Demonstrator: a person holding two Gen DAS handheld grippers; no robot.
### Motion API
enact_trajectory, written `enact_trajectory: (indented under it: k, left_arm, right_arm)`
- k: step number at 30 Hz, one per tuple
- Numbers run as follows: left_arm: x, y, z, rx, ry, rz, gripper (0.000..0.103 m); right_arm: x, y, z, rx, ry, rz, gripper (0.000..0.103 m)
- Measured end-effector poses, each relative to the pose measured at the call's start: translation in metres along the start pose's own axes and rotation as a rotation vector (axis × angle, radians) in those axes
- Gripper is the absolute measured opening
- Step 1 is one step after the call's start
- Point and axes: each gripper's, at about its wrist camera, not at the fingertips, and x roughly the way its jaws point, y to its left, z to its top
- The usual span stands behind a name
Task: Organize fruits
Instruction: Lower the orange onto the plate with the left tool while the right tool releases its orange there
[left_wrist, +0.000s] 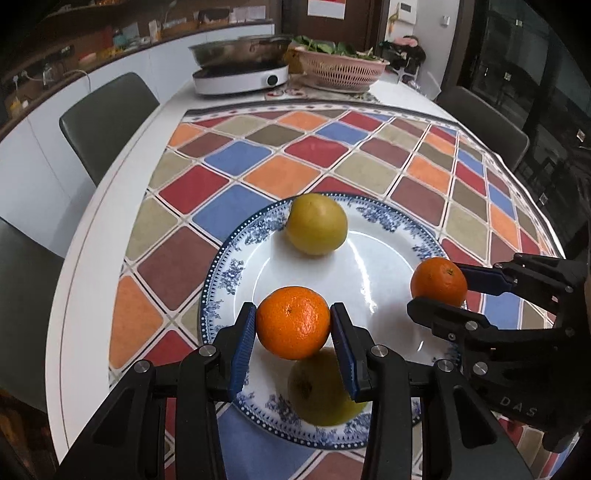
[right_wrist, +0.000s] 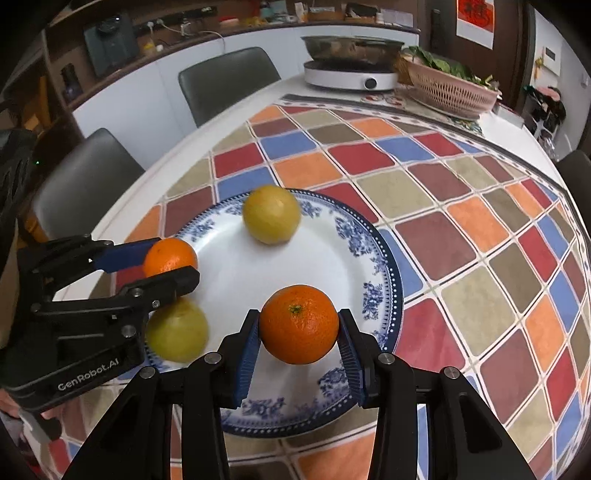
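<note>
- Left hand-held gripper (left_wrist: 293, 326): jaws part-closed, blue pads pressed on both sides of an orange (left_wrist: 293, 322); fruit clamped, lifted above the plate (left_wrist: 221, 266).
- Right hand-held gripper (right_wrist: 299, 325): same narrow opening, pads clamped on a second orange (right_wrist: 299, 324), held over the plate's right half, near its rim.
- Left-held orange: stem dimple faces up toward the camera; round, no clear long axis.
- Right-held orange: green stem end points up and toward the camera; also round.
- Both grippers tilt steeply down at the plate, side by side, fingers aimed toward the plate's far side; each shows at the edge of the other's wrist view.
- Plate: white with blue floral rim, lies flat on the checked cloth (left_wrist: 236, 155) covering the desk (left_wrist: 110, 221).
- Yellow-green fruit (left_wrist: 317, 224) sits on the plate's far side, well apart from both oranges.
- Another yellow-green fruit (left_wrist: 321, 391) rests on the plate's near edge, directly below the left-held orange, partly hidden by the left gripper's fingers.
- Induction cooker (left_wrist: 240, 79) with steel pan and pink basket (left_wrist: 341, 70) stand far beyond the plate.
</note>
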Motion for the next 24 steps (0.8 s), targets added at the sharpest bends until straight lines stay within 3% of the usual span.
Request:
enact_trajectory:
  k: [5,10,11,17,24]
  left_arm:
    - [0.002,-0.002,0.0,-0.004,0.014,-0.004,0.041]
    - [-0.012,-0.003,-0.003,-0.002,-0.02,0.008,0.049]
    - [-0.016,-0.004,-0.003,0.002,-0.027,0.021,0.049]
    - [-0.046,-0.012,-0.015,0.012,-0.062,0.065,0.051]
    - [-0.1,-0.028,-0.041,0.02,-0.141,0.061,0.054]
  right_arm:
    - [0.007,-0.003,0.001,0.002,0.007,0.005,0.042]
    - [0.003,-0.008,0.001,0.026,-0.001,-0.001,0.044]
    - [0.0,-0.008,0.001,0.029,-0.009,-0.007,0.05]
    - [-0.033,-0.003,-0.009,0.019,-0.074,-0.052,0.054]
    - [-0.084,0.005,-0.03,0.03,-0.153,-0.057,0.056]
